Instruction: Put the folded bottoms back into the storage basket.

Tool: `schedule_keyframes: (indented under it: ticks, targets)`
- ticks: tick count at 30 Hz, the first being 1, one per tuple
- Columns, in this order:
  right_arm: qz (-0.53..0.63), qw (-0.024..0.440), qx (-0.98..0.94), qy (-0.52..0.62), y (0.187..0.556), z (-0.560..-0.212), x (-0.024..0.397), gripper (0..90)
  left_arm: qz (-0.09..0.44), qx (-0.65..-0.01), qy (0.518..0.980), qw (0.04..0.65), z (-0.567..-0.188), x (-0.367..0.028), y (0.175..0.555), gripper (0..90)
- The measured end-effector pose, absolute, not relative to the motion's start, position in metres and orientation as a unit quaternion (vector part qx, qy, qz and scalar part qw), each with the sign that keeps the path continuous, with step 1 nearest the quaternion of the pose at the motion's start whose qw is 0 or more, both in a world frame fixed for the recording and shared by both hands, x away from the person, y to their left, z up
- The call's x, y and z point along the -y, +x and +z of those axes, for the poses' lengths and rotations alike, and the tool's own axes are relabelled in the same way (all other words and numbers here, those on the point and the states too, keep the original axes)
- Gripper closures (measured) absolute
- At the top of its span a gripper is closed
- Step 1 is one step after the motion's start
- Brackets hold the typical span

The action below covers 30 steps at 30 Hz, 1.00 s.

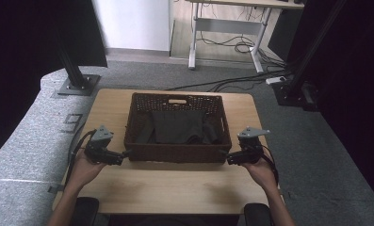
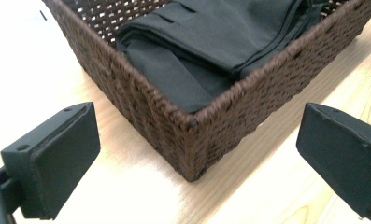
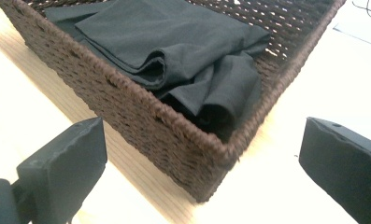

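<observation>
Between the two hand-held tools, on the wooden table [image 1: 175, 188], sits one woven basket [image 1: 177, 153] with a dark folded cloth [image 1: 177, 126] inside.

Left gripper [image 1: 119, 157]: jaws spread wide and holding nothing, aimed at the basket's near corner, which stands just ahead of the gap between the jaws in the left gripper view. Right gripper [image 1: 226, 157]: likewise spread and empty, pointed at the opposite near corner.

Basket: dark brown wicker, rectangular, low-walled, rolled rim, a slot handle cut in the wall farthest from the grippers. Judged stiff and light, with a rough weave that should resist slipping; the rim or a corner post looks like the firmest place to pinch, one gripper to each side, or the handle slot beyond.

Cloth: black or charcoal fabric, folded flat on the left gripper's side, bunched into a loose roll toward the right gripper's corner. Judged soft and limp; a raised fold offers the easiest hold, and it would likely sag and unfold when lifted.
</observation>
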State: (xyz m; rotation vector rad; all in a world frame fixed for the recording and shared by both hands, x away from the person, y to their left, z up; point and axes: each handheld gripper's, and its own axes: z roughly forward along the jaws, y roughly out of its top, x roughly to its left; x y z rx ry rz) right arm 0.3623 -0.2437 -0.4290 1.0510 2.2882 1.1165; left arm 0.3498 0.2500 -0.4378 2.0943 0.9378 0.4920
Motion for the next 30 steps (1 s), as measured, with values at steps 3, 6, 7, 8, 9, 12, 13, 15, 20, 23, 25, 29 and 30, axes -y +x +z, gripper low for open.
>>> schedule_keyframes:
  ticks: [3,6,7,8,9,12,13,15,20,23,25,29,30]
  targets:
    - [0.399,0.191,-0.813,0.378,0.360,-0.434,0.247,1.0,0.192,-0.370,0.825,0.382,-0.448,-0.250,0.347,0.0]
    - [0.399,0.188,-0.813,0.380,0.359,-0.440,0.249,1.0,0.192,-0.372,0.827,0.376,-0.457,-0.250,0.345,0.0]
    - [0.397,0.188,-0.814,0.381,0.359,-0.443,0.249,1.0,0.192,-0.373,0.826,0.376,-0.460,-0.250,0.344,0.0]
    - [0.395,0.188,-0.815,0.380,0.359,-0.445,0.249,1.0,0.191,-0.375,0.826,0.376,-0.463,-0.250,0.344,0.0]
    - [0.392,0.188,-0.816,0.380,0.358,-0.448,0.249,1.0,0.190,-0.375,0.826,0.375,-0.466,-0.250,0.343,0.0]
    - [0.390,0.185,-0.818,0.380,0.357,-0.456,0.249,1.0,0.188,-0.375,0.827,0.373,-0.473,-0.248,0.341,0.0]
    - [0.390,0.183,-0.818,0.381,0.357,-0.458,0.248,1.0,0.187,-0.374,0.829,0.372,-0.475,-0.248,0.341,0.0]
    - [0.390,0.181,-0.819,0.381,0.356,-0.464,0.248,1.0,0.186,-0.374,0.829,0.372,-0.480,-0.247,0.340,0.0]
    - [0.388,0.177,-0.819,0.384,0.354,-0.476,0.247,1.0,0.181,-0.372,0.833,0.368,-0.490,-0.244,0.338,0.0]
    - [0.387,0.176,-0.817,0.389,0.353,-0.482,0.247,0.9,0.176,-0.373,0.833,0.368,-0.496,-0.242,0.338,0.0]
    - [0.388,0.173,-0.816,0.393,0.353,-0.488,0.247,0.3,0.174,-0.375,0.832,0.370,-0.501,-0.241,0.337,0.0]
    - [0.387,0.169,-0.814,0.398,0.352,-0.500,0.248,0.0,0.168,-0.375,0.834,0.367,-0.509,-0.239,0.337,0.0]
    - [0.385,0.168,-0.814,0.401,0.351,-0.502,0.248,0.0,0.168,-0.376,0.834,0.367,-0.511,-0.239,0.338,0.0]
